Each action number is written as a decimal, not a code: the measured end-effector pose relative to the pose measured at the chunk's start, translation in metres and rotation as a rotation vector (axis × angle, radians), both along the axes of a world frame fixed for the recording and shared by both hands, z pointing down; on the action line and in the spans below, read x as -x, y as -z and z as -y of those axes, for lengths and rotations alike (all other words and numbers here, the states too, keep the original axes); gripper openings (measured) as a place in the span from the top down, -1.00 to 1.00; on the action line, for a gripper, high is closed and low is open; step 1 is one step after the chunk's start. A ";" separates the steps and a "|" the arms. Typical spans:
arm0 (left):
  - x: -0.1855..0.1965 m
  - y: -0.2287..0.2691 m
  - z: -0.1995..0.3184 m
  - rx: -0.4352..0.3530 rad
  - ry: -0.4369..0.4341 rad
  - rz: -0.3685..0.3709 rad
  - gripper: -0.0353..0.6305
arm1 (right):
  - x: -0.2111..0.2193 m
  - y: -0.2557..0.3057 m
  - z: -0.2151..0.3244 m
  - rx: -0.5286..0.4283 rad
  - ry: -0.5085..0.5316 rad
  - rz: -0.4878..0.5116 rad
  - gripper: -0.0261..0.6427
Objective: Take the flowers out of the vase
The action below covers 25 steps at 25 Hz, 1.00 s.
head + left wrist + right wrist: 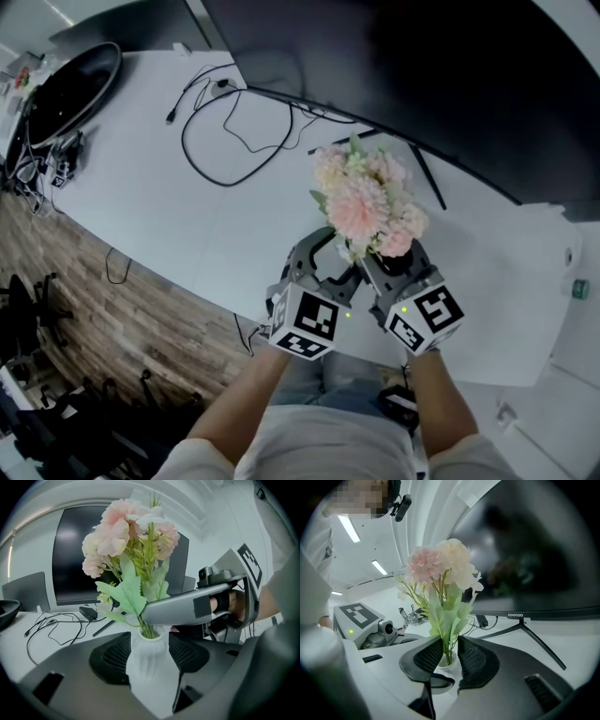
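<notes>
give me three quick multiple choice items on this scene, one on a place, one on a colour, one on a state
1. Where is the vase?
A: between the jaws of the left hand-held gripper
B: on the wooden floor
C: behind the monitor

2. What colour are the flowers?
A: blue
B: pale pink
C: dark red

3. What state are the flowers in?
A: lying flat on the desk
B: lifted clear of the vase
C: standing with their stems in the vase

Answers:
1 A, the left gripper view shows the vase flanked by both jaws.
2 B, every view shows pale pink heads.
3 C, the right gripper view shows the stems entering the vase mouth, between the jaws of the right hand-held gripper.
</notes>
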<state>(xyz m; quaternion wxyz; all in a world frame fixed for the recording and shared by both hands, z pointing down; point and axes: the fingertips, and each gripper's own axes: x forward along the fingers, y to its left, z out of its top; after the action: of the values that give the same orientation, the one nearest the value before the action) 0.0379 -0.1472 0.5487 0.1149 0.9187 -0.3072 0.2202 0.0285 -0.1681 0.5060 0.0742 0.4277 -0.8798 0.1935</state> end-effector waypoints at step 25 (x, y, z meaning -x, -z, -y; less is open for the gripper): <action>-0.001 -0.007 0.000 0.015 0.015 -0.033 0.20 | -0.011 0.015 0.001 -0.001 -0.031 0.049 0.70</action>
<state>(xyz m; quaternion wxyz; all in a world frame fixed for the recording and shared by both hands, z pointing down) 0.0389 -0.1475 0.5553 0.1287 0.9190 -0.3102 0.2064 0.0398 -0.1691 0.4906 0.0495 0.4364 -0.8747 0.2048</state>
